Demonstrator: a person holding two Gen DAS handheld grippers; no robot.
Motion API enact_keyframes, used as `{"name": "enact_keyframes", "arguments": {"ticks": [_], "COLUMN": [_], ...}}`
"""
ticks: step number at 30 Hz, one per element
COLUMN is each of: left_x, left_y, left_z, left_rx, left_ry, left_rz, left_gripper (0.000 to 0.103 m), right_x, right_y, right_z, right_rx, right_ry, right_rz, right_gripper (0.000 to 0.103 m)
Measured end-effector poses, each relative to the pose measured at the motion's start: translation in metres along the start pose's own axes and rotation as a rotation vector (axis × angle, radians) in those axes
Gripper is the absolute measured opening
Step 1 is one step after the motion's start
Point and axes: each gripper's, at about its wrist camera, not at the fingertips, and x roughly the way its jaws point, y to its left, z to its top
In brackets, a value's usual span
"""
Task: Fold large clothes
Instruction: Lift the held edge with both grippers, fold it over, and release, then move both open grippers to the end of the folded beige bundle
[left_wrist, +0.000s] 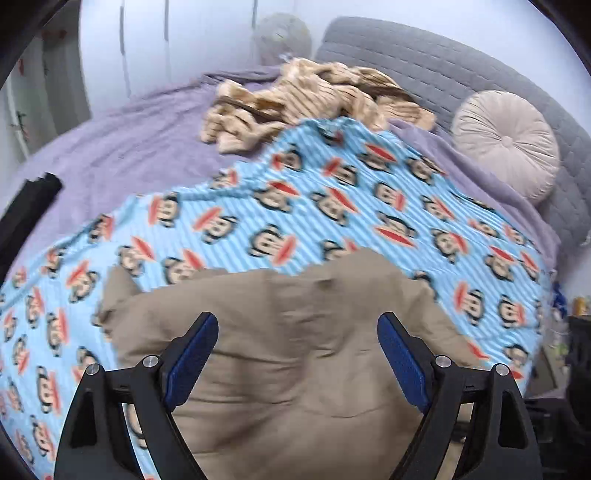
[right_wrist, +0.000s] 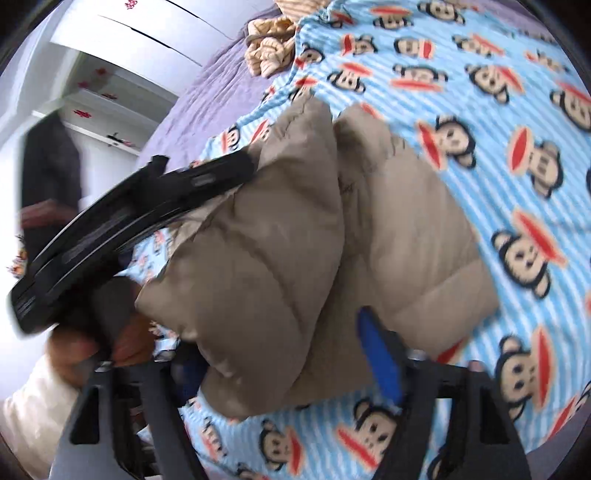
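Padded jacket (right_wrist: 303, 236): folded bundle mid-blanket (left_wrist: 332, 192). Left gripper (left_wrist: 297, 354) released above; right gripper (right_wrist: 295, 354) straddling, grip unclear. Tidying remains.

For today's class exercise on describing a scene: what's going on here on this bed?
A person is folding a puffy tan jacket on a blue monkey-print blanket spread over a bed. The left gripper hangs open over the jacket, gripping nothing. The right gripper has part of the jacket between its fingers; whether it grips is unclear. A crumpled beige striped garment lies further up the bed, near a round cushion.
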Motion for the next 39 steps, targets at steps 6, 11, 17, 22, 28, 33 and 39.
{"name": "enact_keyframes", "arguments": {"ticks": [6, 11, 17, 22, 28, 33, 39], "left_x": [0.044, 0.08, 0.114, 0.122, 0.127, 0.118, 0.053], "left_y": [0.059, 0.007, -0.046, -0.047, -0.05, -0.052, -0.038], "left_z": [-0.009, -0.005, -0.004, -0.007, -0.009, -0.006, -0.017], "left_rx": [-0.091, -0.028, 0.03, 0.042, 0.057, 0.056, -0.012], "left_ry": [0.097, 0.098, 0.131, 0.15, 0.155, 0.179, 0.179], "left_rz": [0.186, 0.138, 0.118, 0.14, 0.176, 0.217, 0.226], "left_gripper": [0.088, 0.088, 0.088, 0.09, 0.09, 0.09, 0.09], "right_x": [-0.002, 0.0, 0.01, 0.008, -0.06, -0.066, 0.001], "right_y": [-0.02, -0.047, -0.101, -0.126, -0.101, -0.068, -0.076], "right_z": [-0.003, -0.016, -0.026, -0.024, -0.011, 0.005, 0.004], "right_rx": [-0.012, 0.058, 0.2, 0.272, 0.087, -0.091, -0.12], "right_ry": [-0.01, 0.002, 0.016, 0.081, -0.021, -0.059, 0.159], "right_rz": [-0.121, -0.16, -0.193, -0.14, -0.186, -0.184, -0.159], "right_gripper": [0.015, 0.015, 0.016, 0.019, 0.023, 0.024, 0.023]}}
